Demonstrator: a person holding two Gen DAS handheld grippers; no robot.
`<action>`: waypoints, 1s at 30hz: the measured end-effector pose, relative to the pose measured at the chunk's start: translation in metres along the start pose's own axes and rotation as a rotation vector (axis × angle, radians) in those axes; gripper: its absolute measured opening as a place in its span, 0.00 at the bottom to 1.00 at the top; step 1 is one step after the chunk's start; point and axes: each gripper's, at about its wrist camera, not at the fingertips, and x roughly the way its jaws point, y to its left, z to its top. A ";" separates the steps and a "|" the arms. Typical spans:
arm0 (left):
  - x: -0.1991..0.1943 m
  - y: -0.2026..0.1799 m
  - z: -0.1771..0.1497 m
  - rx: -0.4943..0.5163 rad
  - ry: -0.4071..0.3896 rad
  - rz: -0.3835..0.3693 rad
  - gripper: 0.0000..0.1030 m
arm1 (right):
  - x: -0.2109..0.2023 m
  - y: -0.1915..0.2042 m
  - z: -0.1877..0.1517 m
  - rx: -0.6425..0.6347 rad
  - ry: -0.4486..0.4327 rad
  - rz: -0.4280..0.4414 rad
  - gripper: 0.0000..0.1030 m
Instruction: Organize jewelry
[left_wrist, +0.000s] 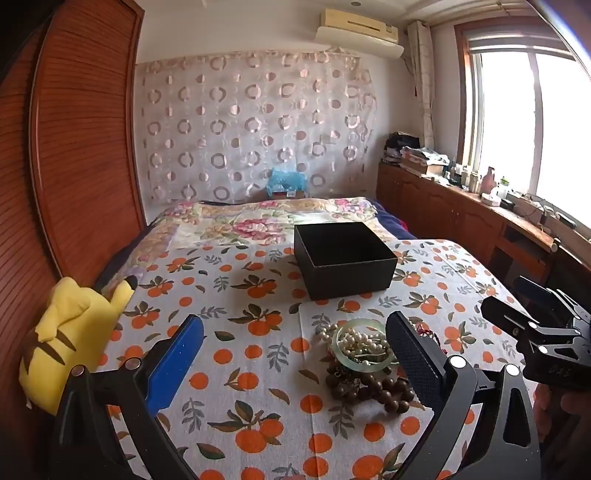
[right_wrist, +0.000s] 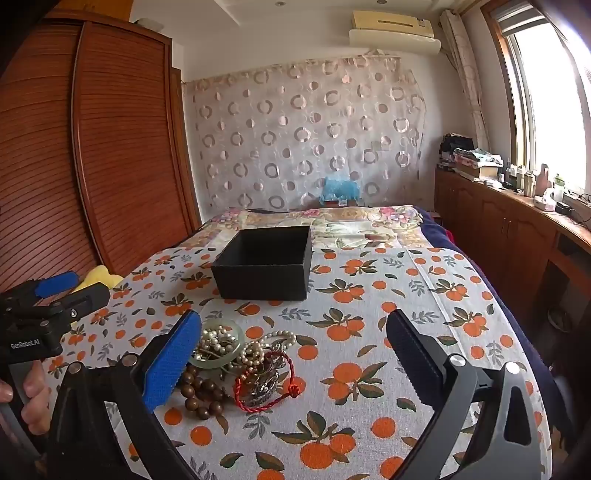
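A pile of jewelry lies on the orange-print cloth: a pale green bangle (left_wrist: 360, 345) (right_wrist: 218, 347), pearl strands (left_wrist: 364, 338) (right_wrist: 258, 347), brown wooden beads (left_wrist: 373, 387) (right_wrist: 201, 387) and a red cord bracelet (right_wrist: 266, 384). An open, empty black box (left_wrist: 345, 258) (right_wrist: 264, 264) stands behind the pile. My left gripper (left_wrist: 295, 350) is open, its right finger beside the pile. My right gripper (right_wrist: 293, 350) is open, its left finger next to the bangle. Each gripper also shows in the other's view, the right one (left_wrist: 546, 332) and the left one (right_wrist: 40, 306).
The cloth (left_wrist: 240, 332) covers a bed with a floral quilt (left_wrist: 240, 221) behind. A yellow plush toy (left_wrist: 70, 332) lies at the left edge. A wooden wardrobe (left_wrist: 74, 147) stands left; a cluttered wooden counter (left_wrist: 461, 199) runs under the window on the right.
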 end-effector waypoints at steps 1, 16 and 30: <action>0.000 0.000 0.000 -0.001 0.002 0.000 0.93 | 0.000 0.000 0.000 0.000 0.000 0.000 0.98; 0.001 0.000 0.002 -0.002 -0.008 -0.003 0.93 | -0.003 0.000 0.001 0.000 0.000 -0.001 0.98; -0.003 0.001 0.003 0.000 -0.013 -0.003 0.93 | -0.003 -0.001 0.001 0.002 0.000 0.001 0.98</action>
